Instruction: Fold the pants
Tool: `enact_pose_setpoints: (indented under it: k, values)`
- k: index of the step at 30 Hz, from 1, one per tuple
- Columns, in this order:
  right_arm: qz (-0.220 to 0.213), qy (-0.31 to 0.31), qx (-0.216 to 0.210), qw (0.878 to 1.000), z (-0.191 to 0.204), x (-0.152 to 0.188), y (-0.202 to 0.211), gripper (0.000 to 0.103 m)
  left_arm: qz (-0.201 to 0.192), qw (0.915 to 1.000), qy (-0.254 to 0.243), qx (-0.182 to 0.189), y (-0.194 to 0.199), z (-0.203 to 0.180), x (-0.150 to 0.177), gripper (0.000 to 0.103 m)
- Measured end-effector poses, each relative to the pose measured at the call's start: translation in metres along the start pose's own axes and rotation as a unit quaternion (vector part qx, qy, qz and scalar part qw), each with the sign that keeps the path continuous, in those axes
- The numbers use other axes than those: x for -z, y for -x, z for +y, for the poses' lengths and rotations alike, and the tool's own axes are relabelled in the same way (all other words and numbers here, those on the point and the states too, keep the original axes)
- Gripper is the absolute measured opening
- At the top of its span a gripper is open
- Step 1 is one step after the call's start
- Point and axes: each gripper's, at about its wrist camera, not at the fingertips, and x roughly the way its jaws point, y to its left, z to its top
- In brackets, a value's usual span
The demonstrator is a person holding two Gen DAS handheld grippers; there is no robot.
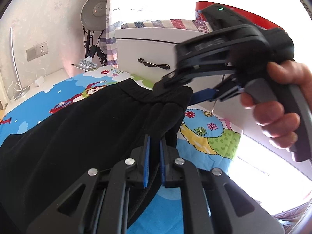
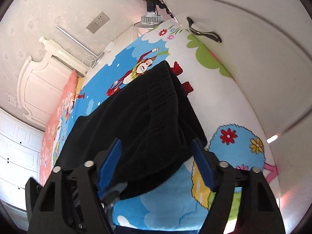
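Left wrist view: the left gripper [image 1: 155, 146] is pinching the black pants [image 1: 78, 128] at six o'clock; the right gripper [image 2: 157, 152] stands half-spread around their waistband, pads not pressing.

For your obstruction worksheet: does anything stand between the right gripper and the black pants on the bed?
Nothing visible does. The right gripper stands open with the black pants bunched directly between its blue pads. The left gripper is shut on the same pants, off to one side.
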Motion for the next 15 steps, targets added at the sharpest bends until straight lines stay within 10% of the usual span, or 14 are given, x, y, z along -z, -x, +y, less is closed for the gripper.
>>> enact_pose_setpoints:
  k: [3,9,15]
  values:
    - [-0.012,0.038,0.022,0.999,0.011,-0.011,-0.010,0.023,0.013,0.9999,-0.001,0.000,-0.006,0.000,0.000,0.009]
    - [-0.094,0.142,-0.023,0.985,0.078,-0.045,0.030,0.019,-0.072,0.9924,-0.024,-0.097,0.025,0.006,-0.038,0.008]
    - [-0.030,0.094,0.044,0.994,0.018,-0.022,-0.016,0.019,0.012,0.9967,-0.048,-0.064,-0.024,-0.016,-0.004,0.008]
